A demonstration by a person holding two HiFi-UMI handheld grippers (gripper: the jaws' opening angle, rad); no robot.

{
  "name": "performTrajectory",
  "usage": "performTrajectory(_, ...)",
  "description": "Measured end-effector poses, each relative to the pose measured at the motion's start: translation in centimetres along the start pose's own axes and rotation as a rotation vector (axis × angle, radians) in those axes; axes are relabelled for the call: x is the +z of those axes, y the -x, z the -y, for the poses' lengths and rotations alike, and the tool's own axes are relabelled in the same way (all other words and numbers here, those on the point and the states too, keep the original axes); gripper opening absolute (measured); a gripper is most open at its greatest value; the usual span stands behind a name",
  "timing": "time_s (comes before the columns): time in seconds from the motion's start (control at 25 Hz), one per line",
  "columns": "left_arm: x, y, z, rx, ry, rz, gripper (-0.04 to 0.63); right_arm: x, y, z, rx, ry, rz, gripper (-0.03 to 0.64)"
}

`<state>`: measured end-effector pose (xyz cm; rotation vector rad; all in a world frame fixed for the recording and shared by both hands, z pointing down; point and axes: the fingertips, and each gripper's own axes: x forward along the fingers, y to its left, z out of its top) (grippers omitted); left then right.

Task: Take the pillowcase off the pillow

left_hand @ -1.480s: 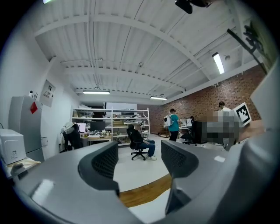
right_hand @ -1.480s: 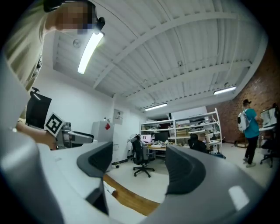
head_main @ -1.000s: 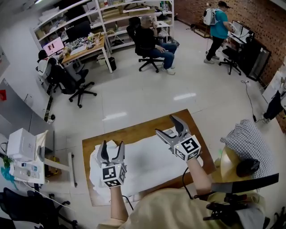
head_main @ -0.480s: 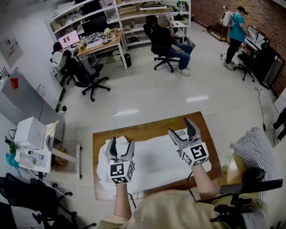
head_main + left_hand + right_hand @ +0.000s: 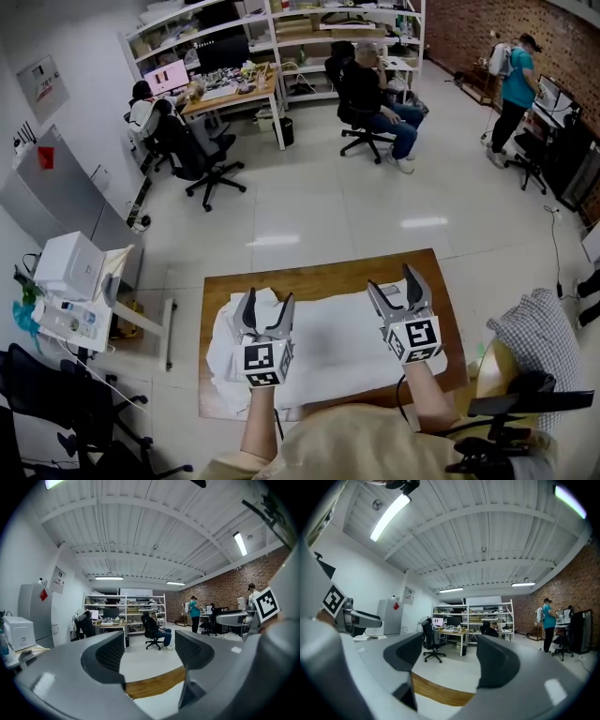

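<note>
A white pillow in its pillowcase [image 5: 328, 347] lies flat on the brown wooden table [image 5: 309, 277], with bunched white fabric at its left end [image 5: 227, 328]. My left gripper [image 5: 264, 310] hovers over the pillow's left part, open, with nothing between its jaws. My right gripper [image 5: 401, 288] hovers over the pillow's right end, also open and empty. In the left gripper view the left gripper [image 5: 149, 651] frames the table edge [image 5: 154, 685] and white fabric [image 5: 159, 707]. In the right gripper view the right gripper [image 5: 449, 653] shows the table edge [image 5: 440, 691] below the gap.
A side stand with a white box [image 5: 64, 267] is left of the table. A chair with checked cloth [image 5: 530, 328] stands at the right. People sit on office chairs [image 5: 375, 98] at desks and shelves across the tiled floor; another person stands at the far right [image 5: 514, 89].
Both grippers have come lower toward the pillow, the right one more. The head view has shifted, so the table sits further right in the picture. The jaws stay as wide as before.
</note>
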<state>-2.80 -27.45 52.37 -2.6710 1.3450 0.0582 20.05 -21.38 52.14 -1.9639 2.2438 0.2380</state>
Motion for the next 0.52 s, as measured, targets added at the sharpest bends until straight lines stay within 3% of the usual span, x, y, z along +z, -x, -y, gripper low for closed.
performTrajectory(0.52, -1.7, 1.7, 0.4, -0.017, 0.024, 0.035, 0.319, -3.1, 1.6, -1.5, 0.017, -0.015, -0.021, 0.350)
